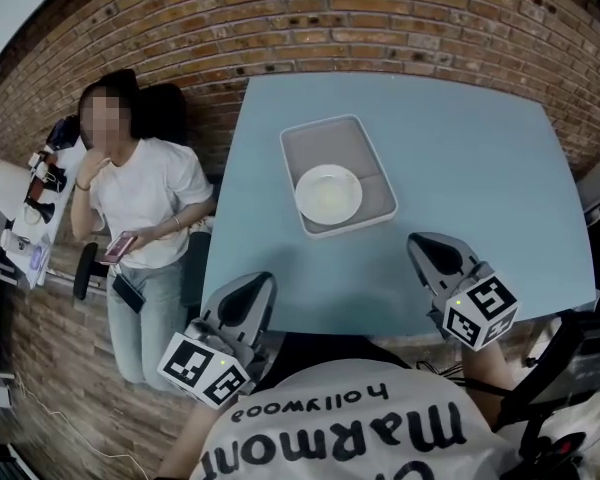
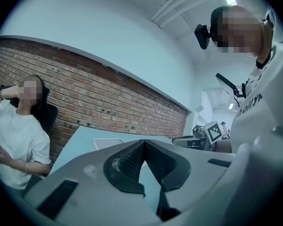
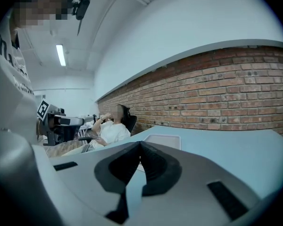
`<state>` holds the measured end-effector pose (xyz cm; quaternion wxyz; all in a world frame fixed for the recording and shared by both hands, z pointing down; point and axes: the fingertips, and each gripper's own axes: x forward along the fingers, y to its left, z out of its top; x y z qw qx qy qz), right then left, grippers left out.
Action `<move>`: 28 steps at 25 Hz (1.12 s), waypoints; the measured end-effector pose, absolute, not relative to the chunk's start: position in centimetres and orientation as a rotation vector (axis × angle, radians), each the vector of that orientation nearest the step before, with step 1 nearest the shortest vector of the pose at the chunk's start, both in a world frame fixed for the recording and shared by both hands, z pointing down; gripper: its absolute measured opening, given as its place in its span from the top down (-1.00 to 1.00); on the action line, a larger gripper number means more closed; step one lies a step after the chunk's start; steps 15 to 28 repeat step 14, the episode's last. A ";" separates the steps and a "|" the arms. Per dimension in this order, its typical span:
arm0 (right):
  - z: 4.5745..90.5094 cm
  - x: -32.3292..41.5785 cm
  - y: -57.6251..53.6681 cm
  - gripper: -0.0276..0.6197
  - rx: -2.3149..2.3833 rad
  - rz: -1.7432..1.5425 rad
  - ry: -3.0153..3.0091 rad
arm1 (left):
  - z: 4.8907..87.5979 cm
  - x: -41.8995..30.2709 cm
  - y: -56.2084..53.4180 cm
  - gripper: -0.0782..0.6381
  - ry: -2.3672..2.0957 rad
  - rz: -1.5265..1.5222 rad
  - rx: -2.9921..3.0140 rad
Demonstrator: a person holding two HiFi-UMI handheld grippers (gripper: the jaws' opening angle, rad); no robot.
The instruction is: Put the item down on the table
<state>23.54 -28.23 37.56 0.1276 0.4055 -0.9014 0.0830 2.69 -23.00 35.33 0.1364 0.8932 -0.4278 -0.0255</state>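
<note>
A white bowl (image 1: 329,194) sits in a grey tray (image 1: 298,140) on the blue table (image 1: 460,148), toward its far left. My left gripper (image 1: 252,286) hovers at the table's near left edge, shut, with nothing between its jaws. My right gripper (image 1: 426,245) is over the near right part of the table, also shut and empty. In the left gripper view the fingertips of that gripper (image 2: 143,143) meet, and the tray (image 2: 107,143) lies beyond them. The right gripper view shows its gripper (image 3: 140,145) with jaws together and the tray (image 3: 164,141) ahead.
A person in a white T-shirt (image 1: 140,198) sits on a dark chair just left of the table, holding a phone. A brick wall (image 1: 380,18) runs behind the table. A cluttered side table (image 1: 30,208) stands at far left, and dark equipment (image 1: 580,368) at lower right.
</note>
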 end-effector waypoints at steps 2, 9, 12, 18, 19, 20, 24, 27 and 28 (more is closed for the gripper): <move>37.3 23.4 -28.3 0.89 1.177 0.228 -2.626 | 35.1 2.5 -23.0 0.76 -1.249 -0.080 2.588; 37.1 22.9 -28.2 0.89 1.167 0.234 -2.647 | 35.0 2.2 -22.7 0.76 -1.254 -0.093 2.589; 37.1 22.9 -28.3 0.89 1.168 0.257 -2.668 | 34.9 2.0 -22.7 0.76 -1.257 -0.099 2.593; 37.1 22.9 -28.4 0.89 1.174 0.266 -2.668 | 34.9 1.9 -22.7 0.76 -1.256 -0.101 2.596; 37.1 22.9 -28.4 0.89 1.174 0.266 -2.668 | 34.9 1.9 -22.7 0.76 -1.256 -0.101 2.596; 37.1 22.9 -28.4 0.89 1.174 0.266 -2.668 | 34.9 1.9 -22.7 0.76 -1.256 -0.101 2.596; 37.1 22.9 -28.4 0.89 1.174 0.266 -2.668 | 34.9 1.9 -22.7 0.76 -1.256 -0.101 2.596; 37.1 22.9 -28.4 0.89 1.174 0.266 -2.668 | 34.9 1.9 -22.7 0.76 -1.256 -0.101 2.596; 37.1 22.9 -28.4 0.89 1.174 0.266 -2.668 | 34.9 1.9 -22.7 0.76 -1.256 -0.101 2.596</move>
